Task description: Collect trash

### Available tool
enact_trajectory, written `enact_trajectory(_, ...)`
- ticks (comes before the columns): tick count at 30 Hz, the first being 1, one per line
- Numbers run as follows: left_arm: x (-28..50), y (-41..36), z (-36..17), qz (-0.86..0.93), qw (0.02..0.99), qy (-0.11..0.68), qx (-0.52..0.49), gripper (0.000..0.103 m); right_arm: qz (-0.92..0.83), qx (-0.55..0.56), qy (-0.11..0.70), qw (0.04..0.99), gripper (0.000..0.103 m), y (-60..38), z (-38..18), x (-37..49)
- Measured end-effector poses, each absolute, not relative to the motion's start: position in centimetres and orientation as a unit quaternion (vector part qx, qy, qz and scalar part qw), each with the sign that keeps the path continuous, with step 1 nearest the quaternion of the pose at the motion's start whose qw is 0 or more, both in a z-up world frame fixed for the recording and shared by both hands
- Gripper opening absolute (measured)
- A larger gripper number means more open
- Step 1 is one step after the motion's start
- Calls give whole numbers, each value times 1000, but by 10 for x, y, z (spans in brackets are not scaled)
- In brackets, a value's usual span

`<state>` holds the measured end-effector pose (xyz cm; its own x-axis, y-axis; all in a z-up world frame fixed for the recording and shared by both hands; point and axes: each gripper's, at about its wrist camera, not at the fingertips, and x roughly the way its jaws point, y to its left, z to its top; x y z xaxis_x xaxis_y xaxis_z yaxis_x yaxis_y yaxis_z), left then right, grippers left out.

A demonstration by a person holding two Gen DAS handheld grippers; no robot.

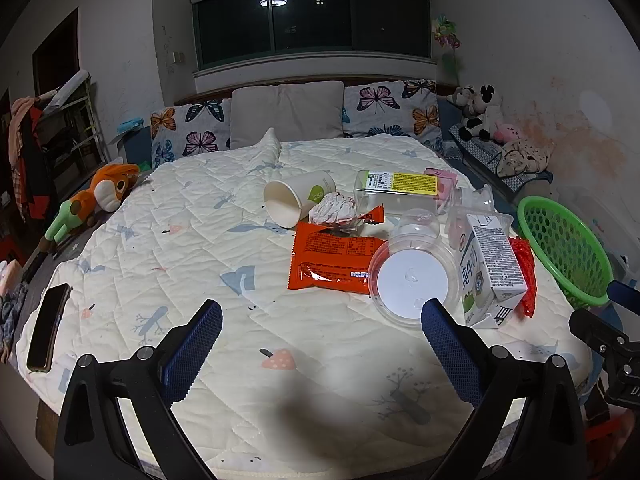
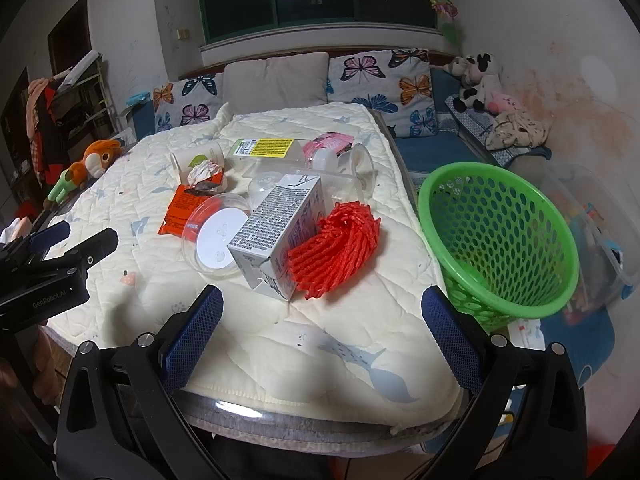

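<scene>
Trash lies in a pile on the quilted bed: a paper cup [image 1: 298, 200] on its side, a crumpled paper ball [image 1: 334, 208], an orange snack wrapper [image 1: 332, 260], a clear round lid [image 1: 412, 280], a milk carton [image 1: 494, 268], red foam netting [image 2: 336, 246] and a clear labelled box [image 1: 400, 190]. A green mesh basket [image 2: 496, 236] stands tilted off the bed's right edge. My left gripper [image 1: 322, 320] is open and empty, hovering in front of the pile. My right gripper [image 2: 322, 306] is open and empty, just before the carton [image 2: 276, 232] and netting.
A phone [image 1: 48, 328] lies at the bed's left edge. A plush toy [image 1: 96, 196] lies at the left side. Pillows [image 1: 288, 114] line the headboard. Stuffed animals [image 1: 480, 112] sit on the blue bench at the right. The left gripper's body shows in the right wrist view [image 2: 44, 276].
</scene>
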<state>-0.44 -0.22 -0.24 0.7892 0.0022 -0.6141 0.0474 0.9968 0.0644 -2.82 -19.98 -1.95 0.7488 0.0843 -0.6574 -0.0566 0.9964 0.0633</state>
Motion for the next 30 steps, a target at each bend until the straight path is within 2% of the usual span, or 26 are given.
enact_trajectory(30,17,12,-11,-14,941,337,34,97,39,18,355,934,99,-204,-21,-10)
